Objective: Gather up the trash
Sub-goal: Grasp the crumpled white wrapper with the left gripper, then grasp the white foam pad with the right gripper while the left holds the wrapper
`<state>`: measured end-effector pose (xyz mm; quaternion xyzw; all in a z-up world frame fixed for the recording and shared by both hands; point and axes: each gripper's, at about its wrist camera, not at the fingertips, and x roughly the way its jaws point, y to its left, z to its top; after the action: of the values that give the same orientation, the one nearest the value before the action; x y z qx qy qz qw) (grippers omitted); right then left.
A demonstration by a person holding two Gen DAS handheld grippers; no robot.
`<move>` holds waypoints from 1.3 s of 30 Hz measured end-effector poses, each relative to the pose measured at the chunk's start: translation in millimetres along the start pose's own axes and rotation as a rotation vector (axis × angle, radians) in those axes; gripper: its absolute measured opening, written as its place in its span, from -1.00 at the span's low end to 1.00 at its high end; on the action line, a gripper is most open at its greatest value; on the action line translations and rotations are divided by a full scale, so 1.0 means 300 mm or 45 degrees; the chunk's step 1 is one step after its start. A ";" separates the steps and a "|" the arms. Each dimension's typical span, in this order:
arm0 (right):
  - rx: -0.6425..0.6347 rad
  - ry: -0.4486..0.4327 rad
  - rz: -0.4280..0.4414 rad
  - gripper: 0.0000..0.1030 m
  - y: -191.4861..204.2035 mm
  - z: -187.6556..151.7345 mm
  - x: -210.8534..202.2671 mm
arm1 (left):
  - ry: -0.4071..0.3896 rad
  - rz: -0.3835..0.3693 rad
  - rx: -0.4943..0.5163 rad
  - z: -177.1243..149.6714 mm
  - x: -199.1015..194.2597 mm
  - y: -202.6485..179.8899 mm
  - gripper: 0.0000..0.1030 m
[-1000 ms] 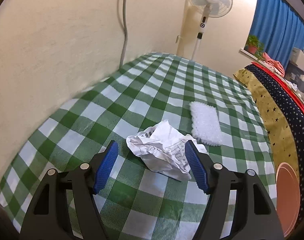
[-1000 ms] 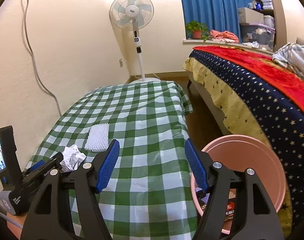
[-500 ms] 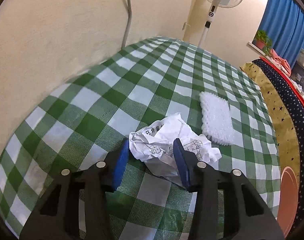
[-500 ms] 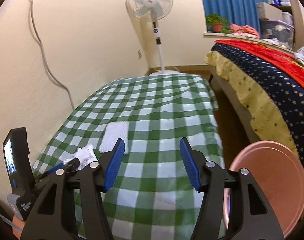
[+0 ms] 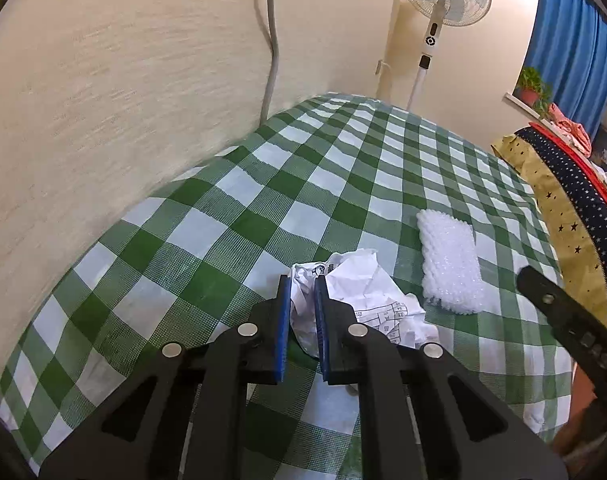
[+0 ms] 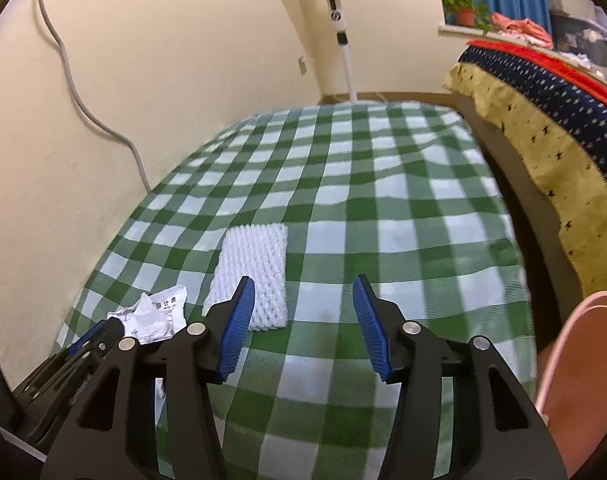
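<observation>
A crumpled white printed paper (image 5: 363, 292) lies on the green checked tablecloth (image 5: 231, 216). My left gripper (image 5: 302, 282) is shut on the paper's left part, its blue pads pinching it. The paper also shows in the right wrist view (image 6: 153, 314), with the left gripper (image 6: 91, 336) at it. A white foam net sleeve (image 5: 449, 260) lies flat just right of the paper. My right gripper (image 6: 303, 292) is open and empty, low over the cloth, its left finger over the sleeve's (image 6: 255, 264) near edge.
A pink bin (image 6: 579, 380) stands at the table's right side. A bed with star-print cover (image 6: 543, 120) runs along the right. A standing fan (image 5: 443, 0) and a grey cable (image 5: 273, 40) are at the cream wall behind the table.
My left gripper closed from wide open onto the crumpled paper. My right gripper moved left and down toward the foam sleeve, staying open.
</observation>
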<state>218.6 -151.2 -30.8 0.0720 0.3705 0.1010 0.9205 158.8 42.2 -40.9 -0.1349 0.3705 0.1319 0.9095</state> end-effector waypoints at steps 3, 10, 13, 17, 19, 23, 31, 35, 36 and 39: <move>0.005 0.041 0.016 -0.01 0.005 -0.003 0.046 | 0.005 0.000 0.000 0.002 0.004 0.002 -0.77; -0.003 0.133 0.056 -0.17 0.033 -0.012 0.120 | 0.011 0.009 0.009 0.001 0.014 -0.002 -0.77; -0.004 0.168 0.080 -0.49 0.042 -0.020 0.139 | 0.014 0.001 0.008 -0.002 0.015 -0.001 -0.76; -0.027 0.172 0.106 -0.76 0.057 -0.022 0.135 | 0.010 -0.007 -0.005 -0.002 0.014 -0.001 -0.17; -0.028 0.163 0.115 -0.77 0.057 -0.021 0.124 | 0.015 -0.014 -0.022 -0.003 0.015 0.005 -0.14; -0.024 0.138 0.114 -0.78 0.051 -0.021 0.097 | 0.033 -0.037 -0.026 -0.007 0.019 0.000 -0.14; -0.021 0.083 0.077 -0.78 0.014 -0.015 0.006 | 0.038 -0.065 -0.029 -0.011 0.008 -0.007 -0.24; -0.024 0.060 0.063 -0.78 -0.003 -0.012 -0.044 | 0.066 -0.091 -0.023 -0.017 0.013 -0.017 0.01; -0.026 0.056 0.060 -0.78 -0.003 -0.011 -0.054 | 0.092 -0.099 -0.010 -0.025 0.022 -0.025 0.03; -0.036 0.042 0.049 -0.78 -0.009 -0.009 -0.089 | 0.123 -0.101 0.005 -0.044 0.031 -0.035 0.02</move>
<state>198.2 -160.2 -15.5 0.0646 0.3828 0.1252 0.9130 160.3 29.2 -55.1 -0.1538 0.4085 0.0884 0.8954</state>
